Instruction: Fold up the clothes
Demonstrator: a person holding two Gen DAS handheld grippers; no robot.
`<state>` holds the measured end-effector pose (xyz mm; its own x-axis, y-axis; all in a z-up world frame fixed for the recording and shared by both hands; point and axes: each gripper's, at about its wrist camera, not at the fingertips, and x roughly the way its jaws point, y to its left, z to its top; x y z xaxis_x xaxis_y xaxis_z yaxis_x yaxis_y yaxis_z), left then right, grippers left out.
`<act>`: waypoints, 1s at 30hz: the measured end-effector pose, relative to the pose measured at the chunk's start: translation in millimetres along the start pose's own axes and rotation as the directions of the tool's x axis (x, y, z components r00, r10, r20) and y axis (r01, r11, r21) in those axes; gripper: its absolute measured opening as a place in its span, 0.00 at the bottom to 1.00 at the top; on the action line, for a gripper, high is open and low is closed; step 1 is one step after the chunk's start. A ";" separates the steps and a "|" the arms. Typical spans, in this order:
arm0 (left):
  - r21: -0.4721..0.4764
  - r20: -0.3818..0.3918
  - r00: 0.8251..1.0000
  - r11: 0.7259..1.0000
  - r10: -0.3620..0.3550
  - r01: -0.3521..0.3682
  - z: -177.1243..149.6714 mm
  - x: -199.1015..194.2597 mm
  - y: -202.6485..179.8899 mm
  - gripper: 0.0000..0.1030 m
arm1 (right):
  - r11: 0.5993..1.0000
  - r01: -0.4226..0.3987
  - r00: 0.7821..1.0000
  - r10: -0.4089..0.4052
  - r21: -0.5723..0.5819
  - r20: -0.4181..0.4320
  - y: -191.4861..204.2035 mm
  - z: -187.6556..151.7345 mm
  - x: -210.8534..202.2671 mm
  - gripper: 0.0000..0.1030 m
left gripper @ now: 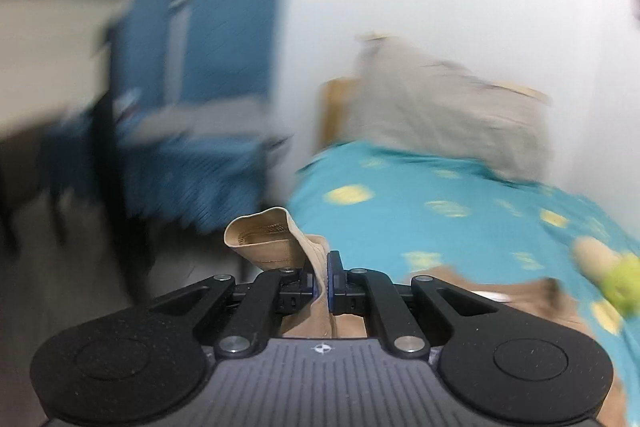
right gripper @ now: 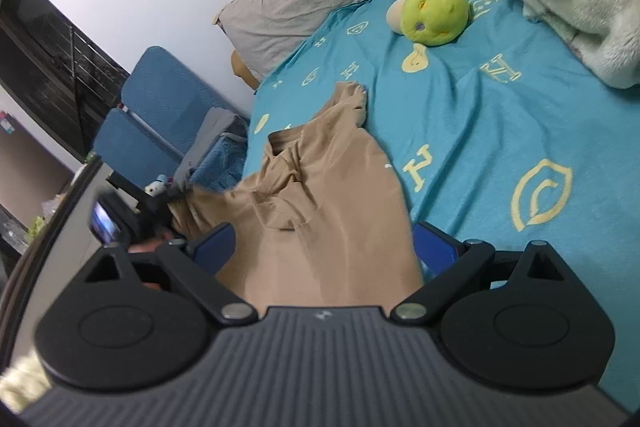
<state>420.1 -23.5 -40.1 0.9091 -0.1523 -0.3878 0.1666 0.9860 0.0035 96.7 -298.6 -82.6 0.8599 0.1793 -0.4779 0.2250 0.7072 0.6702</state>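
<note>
Left gripper (left gripper: 322, 277): jaws closed tight on a tan garment (left gripper: 276, 239), a hem or sleeve end bunching out at 11 o'clock. This view is motion-blurred. Risk: the thin pinch may slip if pulled fast.

Right gripper (right gripper: 324, 247): jaws wide apart, holding nothing, straddling the tan garment, which lies crumpled on the teal bedsheet (right gripper: 500, 115) near the bed's edge. Risk: closing here may catch several layers. The green plush toy (right gripper: 434, 15) at 1 o'clock may obstruct spreading
</note>
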 end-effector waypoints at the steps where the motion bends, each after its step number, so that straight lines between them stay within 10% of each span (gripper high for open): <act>1: 0.072 0.014 0.999 0.997 -0.030 0.029 5.6 -7.0 -26.5 0.04 | 1.000 0.008 1.000 -0.008 -0.002 0.005 -1.5 0.6 -1.4 0.94; 7: 0.252 -0.110 0.984 0.953 -0.143 0.167 -12.8 3.2 -151.0 0.07 | 0.999 0.047 0.998 -0.046 -0.018 0.035 -9.9 4.6 -3.6 0.94; 11: 0.216 -0.237 0.953 0.946 -0.191 0.243 -44.8 11.5 -181.0 0.44 | 0.996 0.068 0.997 -0.065 -0.054 0.041 -11.2 5.7 3.5 0.94; 22: 0.008 -0.411 0.885 0.970 -0.219 0.243 -80.5 -138.2 -42.4 0.75 | 0.992 -0.107 0.993 0.104 -0.060 -0.052 2.4 1.9 13.1 0.94; 26: -0.057 -0.600 0.799 0.998 -0.037 0.004 -131.2 -195.4 11.7 0.70 | 0.989 -0.132 0.991 0.129 -0.070 -0.040 8.9 -1.6 -4.0 0.94; 30: -0.210 -0.740 0.669 0.967 -0.060 -0.145 -177.3 -230.3 50.9 0.62 | 0.992 -0.113 0.994 0.111 -0.064 -0.021 10.0 -6.1 -18.8 0.94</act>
<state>151.5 73.8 -114.0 0.3158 -0.1110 -0.9423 -0.0512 0.9897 -0.1337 80.0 -290.7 -70.3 0.8698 0.2713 -0.4120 0.0968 0.7251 0.6818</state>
